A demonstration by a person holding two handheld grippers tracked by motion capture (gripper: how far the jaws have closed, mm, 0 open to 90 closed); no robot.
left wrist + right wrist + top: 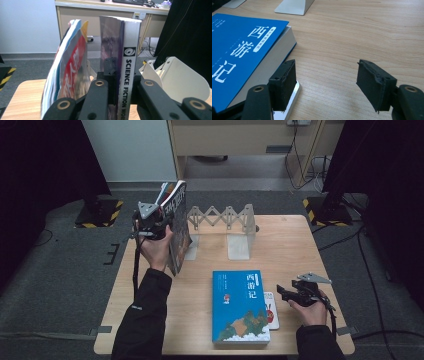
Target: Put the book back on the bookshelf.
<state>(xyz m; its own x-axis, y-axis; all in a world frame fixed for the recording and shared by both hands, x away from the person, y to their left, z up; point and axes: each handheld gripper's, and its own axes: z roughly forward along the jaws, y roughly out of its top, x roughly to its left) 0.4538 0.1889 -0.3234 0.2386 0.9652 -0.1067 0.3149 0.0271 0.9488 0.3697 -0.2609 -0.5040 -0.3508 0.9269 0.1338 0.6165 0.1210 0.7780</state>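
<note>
My left gripper (165, 226) is shut on a thick book (180, 215) and holds it upright over the table's back left, beside the rack. In the left gripper view the jaws pinch its white spine (130, 37), which reads SCIENCE FICTION WORLD. Thin magazines (70, 72) lean just to the left of it. A blue book (239, 305) lies flat at the front middle of the table. My right gripper (284, 294) hovers low at that book's right edge, open with nothing between its pads (325, 80). A thin white booklet (292, 97) pokes out from under the blue book (242, 45).
An expanding white bookend rack (222, 216) stands at the back middle of the wooden table (295, 250), its upright plates (240, 245) facing me; one plate (180, 77) shows just right of the held book. Black stands and cables sit on the floor around the table.
</note>
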